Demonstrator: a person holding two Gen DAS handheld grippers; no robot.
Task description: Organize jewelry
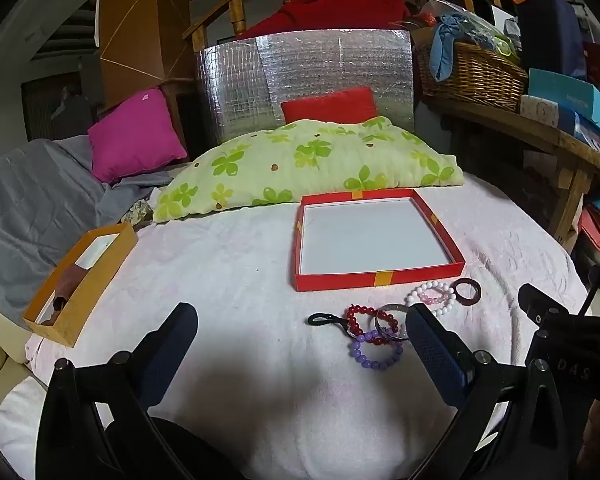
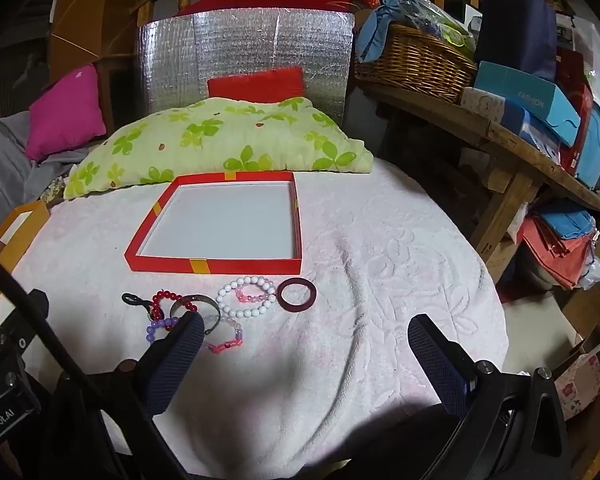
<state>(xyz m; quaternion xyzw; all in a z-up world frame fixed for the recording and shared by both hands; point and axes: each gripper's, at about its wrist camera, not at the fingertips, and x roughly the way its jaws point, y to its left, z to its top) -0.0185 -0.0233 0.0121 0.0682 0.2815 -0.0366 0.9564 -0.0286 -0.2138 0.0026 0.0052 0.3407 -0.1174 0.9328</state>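
A shallow red tray (image 1: 380, 279) (image 2: 216, 266) with a white floor lies empty on the white towel. In front of it lie several pieces of jewelry: a white bead bracelet (image 1: 432, 297) (image 2: 244, 312), a dark red ring bangle (image 1: 467, 290) (image 2: 297, 289), a red bead bracelet (image 1: 356, 316) (image 2: 162, 300), a purple bead bracelet (image 1: 374, 354) (image 2: 158, 326), a metal bangle (image 2: 198, 302), a pink bead bracelet (image 2: 226, 344) and a black clip (image 1: 320, 319) (image 2: 134, 299). My left gripper (image 1: 300, 320) is open and empty, just left of the pile. My right gripper (image 2: 306, 330) is open and empty, just right of it.
An orange box (image 1: 80, 280) sits at the towel's left edge. A green flowered pillow (image 1: 300, 164) (image 2: 220, 140) lies behind the tray. A wooden bench (image 2: 520, 152) with a wicker basket (image 2: 416, 60) and boxes stands at the right.
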